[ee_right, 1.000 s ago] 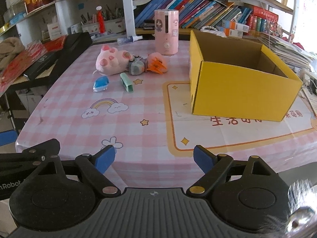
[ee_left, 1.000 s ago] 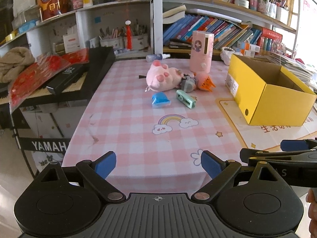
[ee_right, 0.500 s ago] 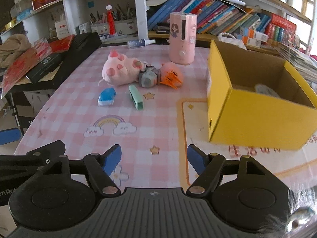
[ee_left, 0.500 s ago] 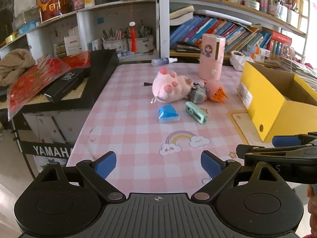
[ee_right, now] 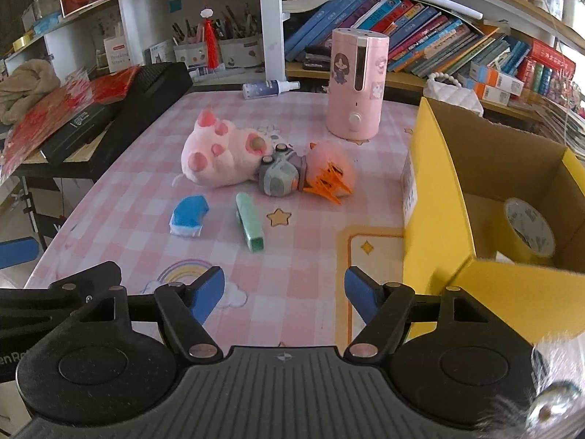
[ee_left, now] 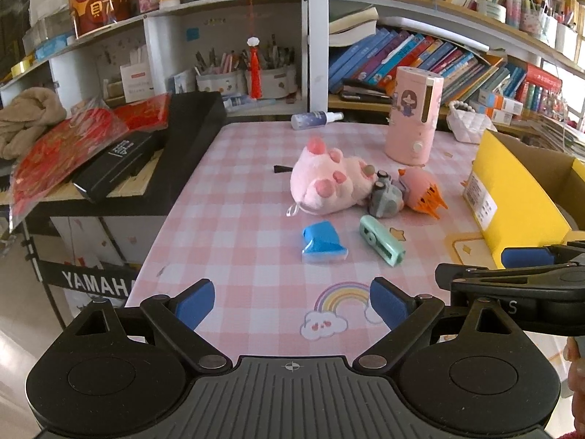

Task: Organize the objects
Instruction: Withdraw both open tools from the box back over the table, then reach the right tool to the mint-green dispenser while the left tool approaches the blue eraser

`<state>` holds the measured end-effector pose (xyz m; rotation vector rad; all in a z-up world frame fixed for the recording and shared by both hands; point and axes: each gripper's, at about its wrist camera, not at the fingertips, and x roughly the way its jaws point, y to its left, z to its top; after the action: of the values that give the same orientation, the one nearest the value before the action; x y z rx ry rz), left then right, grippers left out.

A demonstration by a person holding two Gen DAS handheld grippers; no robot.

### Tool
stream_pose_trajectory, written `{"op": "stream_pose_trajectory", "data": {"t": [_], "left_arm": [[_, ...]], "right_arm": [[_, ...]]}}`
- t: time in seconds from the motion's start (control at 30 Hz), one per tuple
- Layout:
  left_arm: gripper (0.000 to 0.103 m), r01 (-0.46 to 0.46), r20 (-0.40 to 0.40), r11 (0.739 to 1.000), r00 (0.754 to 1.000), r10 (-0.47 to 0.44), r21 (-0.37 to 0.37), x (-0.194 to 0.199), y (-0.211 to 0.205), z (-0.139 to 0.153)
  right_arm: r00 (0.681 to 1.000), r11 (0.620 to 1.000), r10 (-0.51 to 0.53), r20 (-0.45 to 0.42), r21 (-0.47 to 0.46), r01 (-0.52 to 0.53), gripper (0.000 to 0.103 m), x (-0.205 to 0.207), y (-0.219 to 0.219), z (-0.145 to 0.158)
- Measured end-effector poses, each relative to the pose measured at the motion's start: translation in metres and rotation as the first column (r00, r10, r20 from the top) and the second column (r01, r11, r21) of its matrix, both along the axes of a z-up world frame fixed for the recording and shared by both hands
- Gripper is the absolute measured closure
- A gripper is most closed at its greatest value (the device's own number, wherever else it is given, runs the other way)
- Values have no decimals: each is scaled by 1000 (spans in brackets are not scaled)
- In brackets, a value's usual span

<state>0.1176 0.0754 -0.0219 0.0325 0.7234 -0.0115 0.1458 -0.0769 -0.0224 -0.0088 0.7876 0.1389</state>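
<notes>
On the pink checked tablecloth (ee_left: 237,190) lie a pink plush paw (ee_left: 325,181) (ee_right: 219,157), a grey toy (ee_left: 385,197) (ee_right: 279,177), a pink ball with orange spikes (ee_left: 420,192) (ee_right: 329,173), a blue packet (ee_left: 323,243) (ee_right: 189,216) and a mint green stapler-like item (ee_left: 382,245) (ee_right: 249,226). An open yellow box (ee_right: 457,197) (ee_left: 512,197) stands on the right with a roll of yellow tape (ee_right: 526,226) inside. My left gripper (ee_left: 292,303) is open and empty, short of the packet. My right gripper (ee_right: 285,294) is open and empty, short of the stapler.
A tall pink humidifier (ee_right: 356,84) stands behind the toys, with a spray bottle (ee_right: 268,87) lying at the table's far edge. A black keyboard (ee_left: 153,153) with red packets lies to the left. Bookshelves (ee_right: 420,44) fill the back. The right gripper shows in the left wrist view (ee_left: 512,278).
Both grippers have moved forward over the table toward the toys, which now look larger and nearer. The box's inside with the tape roll has come into the right view. Jaws stayed open.
</notes>
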Motion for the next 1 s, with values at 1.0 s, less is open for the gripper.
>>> {"op": "stream_pose_trajectory", "data": {"t": [1.0], "left_arm": [[10,-14,-21,1000,1000,14,3,53,-12,-6]], "right_arm": [[999,1000,12,-34,5,-12,31,64,-12,-10]]}}
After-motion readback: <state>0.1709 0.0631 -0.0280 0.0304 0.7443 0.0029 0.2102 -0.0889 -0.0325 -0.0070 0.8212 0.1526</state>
